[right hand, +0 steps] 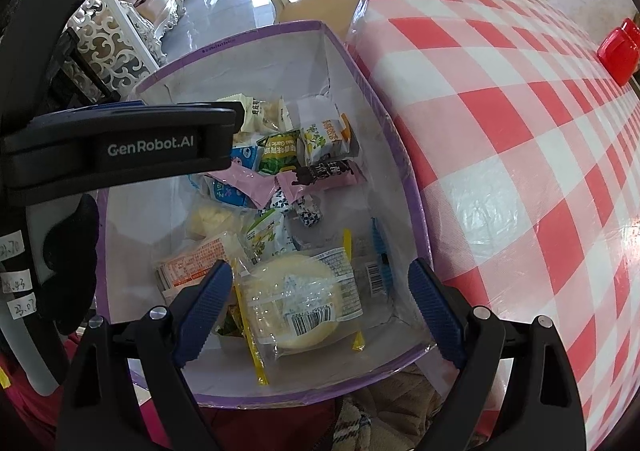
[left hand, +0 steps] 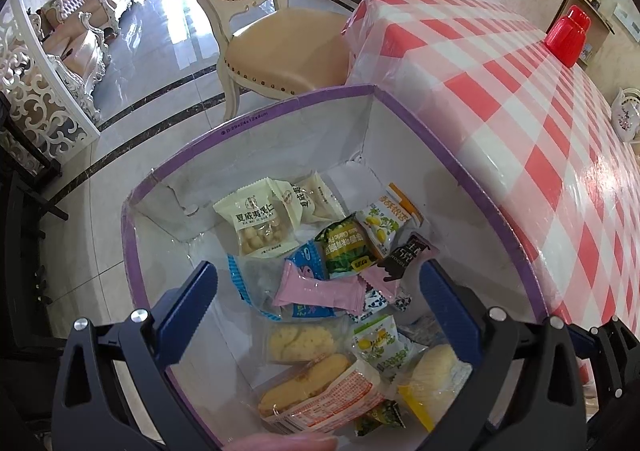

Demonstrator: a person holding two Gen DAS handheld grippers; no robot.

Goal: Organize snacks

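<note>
Jaws apart; "GenRobot.AI" left gripper (right hand: 120, 149)

We count one purple-rimmed box (left hand: 460, 155) beside the worktop (left hand: 520, 99), two cream macadamia packets (left hand: 256, 223), two pink wrappers (left hand: 316, 289), one green garlic-pea packet (left hand: 346, 247), two red containers (left hand: 567, 35), and two chairs (left hand: 256, 11).

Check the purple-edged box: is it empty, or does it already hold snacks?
Holding snacks. The box has wrapped packets scattered over its floor, including a pink packet and a round cake, with white floor showing between them.
</note>
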